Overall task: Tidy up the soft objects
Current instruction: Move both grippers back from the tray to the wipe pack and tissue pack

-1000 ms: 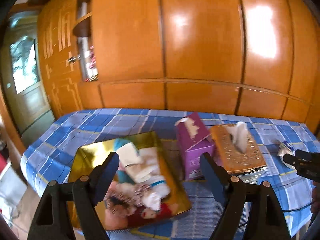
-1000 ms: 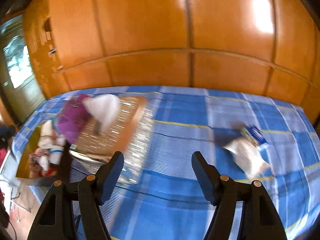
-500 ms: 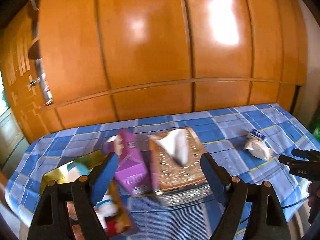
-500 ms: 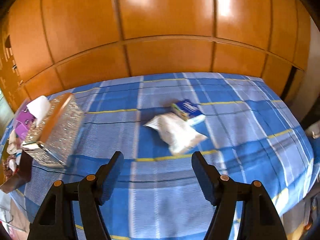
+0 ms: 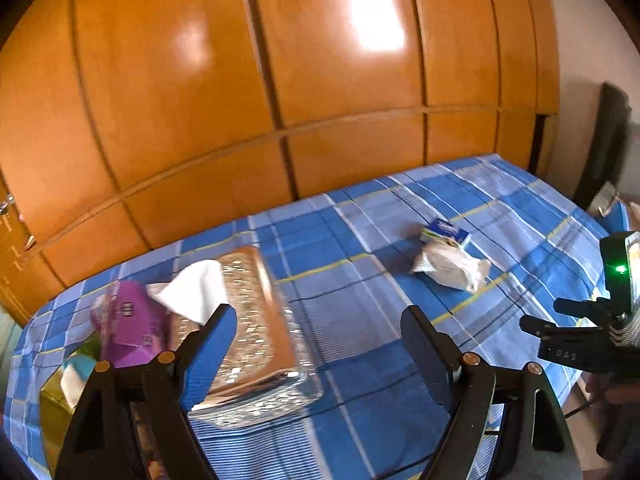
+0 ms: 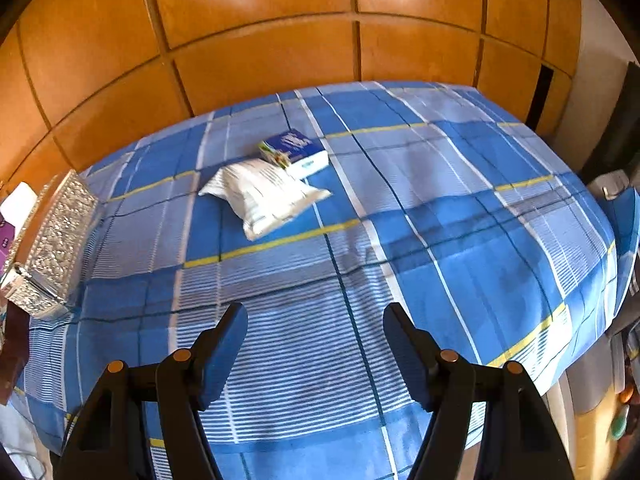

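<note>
A white soft tissue pack (image 6: 264, 197) lies on the blue checked cloth, and a small blue tissue packet (image 6: 295, 152) touches its far end. Both show in the left wrist view too, the white pack (image 5: 450, 267) and the blue packet (image 5: 444, 234) at right of middle. My right gripper (image 6: 315, 322) hangs open over bare cloth, nearer than the packs, nothing between its fingers. My left gripper (image 5: 320, 330) is open as well, above the cloth beside a glittery tissue box (image 5: 256, 332). A purple tissue box (image 5: 126, 326) stands left of that.
The gold tin (image 5: 54, 404) with soft items sits at the far left edge. Orange wooden cabinet doors (image 6: 260, 52) back the table. The table's right edge (image 6: 604, 272) drops off to clutter. The other gripper's body (image 5: 588, 336) shows at right in the left wrist view.
Both views have swung to the right across the table. The tin and boxes slid to the left edge, and the two tissue packs came toward the middle. Both grippers kept their opening.
</note>
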`<state>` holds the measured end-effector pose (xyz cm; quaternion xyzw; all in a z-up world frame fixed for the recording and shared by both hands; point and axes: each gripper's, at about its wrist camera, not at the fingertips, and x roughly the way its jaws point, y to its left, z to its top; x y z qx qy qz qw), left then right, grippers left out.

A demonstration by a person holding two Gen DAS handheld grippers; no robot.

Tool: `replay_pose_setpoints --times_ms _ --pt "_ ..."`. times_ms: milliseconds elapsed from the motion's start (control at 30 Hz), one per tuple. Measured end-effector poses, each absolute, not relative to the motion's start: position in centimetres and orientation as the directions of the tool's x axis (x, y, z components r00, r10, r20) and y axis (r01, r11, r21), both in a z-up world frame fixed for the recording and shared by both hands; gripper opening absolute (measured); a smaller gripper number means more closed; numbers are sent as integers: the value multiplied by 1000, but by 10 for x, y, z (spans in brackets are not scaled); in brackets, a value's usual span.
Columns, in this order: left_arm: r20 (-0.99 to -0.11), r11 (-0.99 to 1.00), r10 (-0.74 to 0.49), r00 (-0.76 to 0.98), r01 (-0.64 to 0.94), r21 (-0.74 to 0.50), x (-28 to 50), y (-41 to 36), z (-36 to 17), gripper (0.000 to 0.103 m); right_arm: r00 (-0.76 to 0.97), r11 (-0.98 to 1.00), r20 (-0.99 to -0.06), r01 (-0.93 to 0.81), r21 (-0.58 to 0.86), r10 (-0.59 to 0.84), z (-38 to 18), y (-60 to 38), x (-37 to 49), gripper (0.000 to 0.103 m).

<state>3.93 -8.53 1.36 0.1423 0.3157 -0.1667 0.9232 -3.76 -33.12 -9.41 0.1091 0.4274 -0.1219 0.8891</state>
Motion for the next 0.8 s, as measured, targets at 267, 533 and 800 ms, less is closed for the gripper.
replay_pose_setpoints --times_ms 267,533,800 --pt "-652 869 -261 712 467 163 52 -126 5 85 579 940 -804 331 82 -134 -109 -338 -37 71" --pt "-696 849 -277 663 508 147 69 -159 -15 84 549 934 -826 347 86 -128 -124 -345 -36 71" --pt "-772 848 -302 558 527 49 97 -183 -41 84 542 939 -828 339 59 -144 -132 -342 -35 71"
